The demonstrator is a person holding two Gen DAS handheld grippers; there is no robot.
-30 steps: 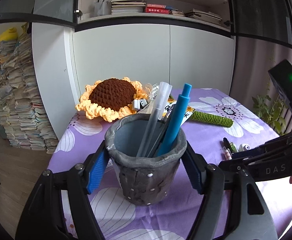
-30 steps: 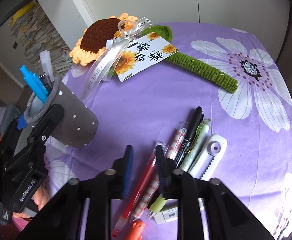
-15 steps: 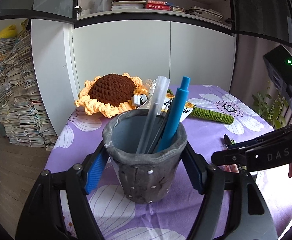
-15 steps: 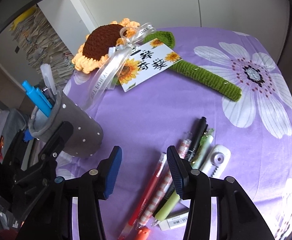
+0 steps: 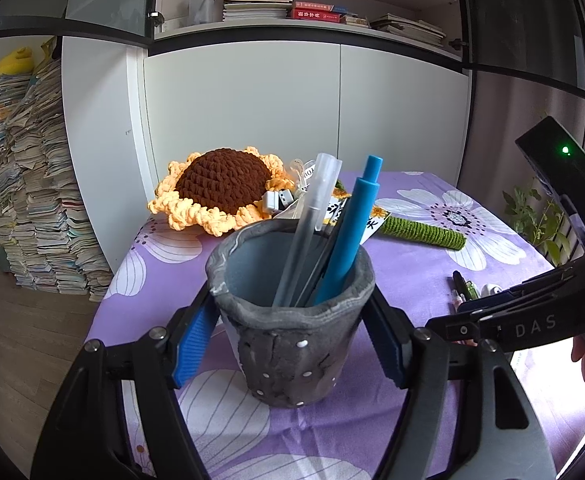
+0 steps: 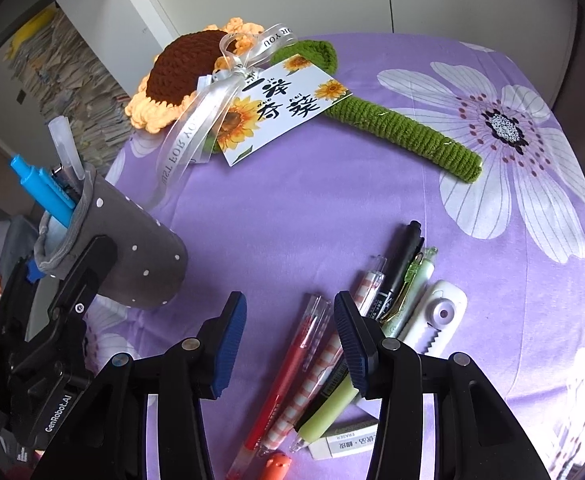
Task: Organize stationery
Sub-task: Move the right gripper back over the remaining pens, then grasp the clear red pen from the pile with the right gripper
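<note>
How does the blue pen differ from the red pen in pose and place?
The blue pen stands tilted inside the grey pen holder, while the red pen lies flat on the purple tablecloth. The blue pen's body is opaque; the red pen has a clear upper part. The left gripper clamps the holder; the right gripper is open above the red pen.

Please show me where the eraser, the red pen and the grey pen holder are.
eraser [image 6: 347, 441]: right wrist view, on its printed sleeve.
red pen [image 6: 292, 364]: right wrist view, mid-barrel.
grey pen holder [image 5: 292, 356]: left wrist view, on its front wall.
</note>
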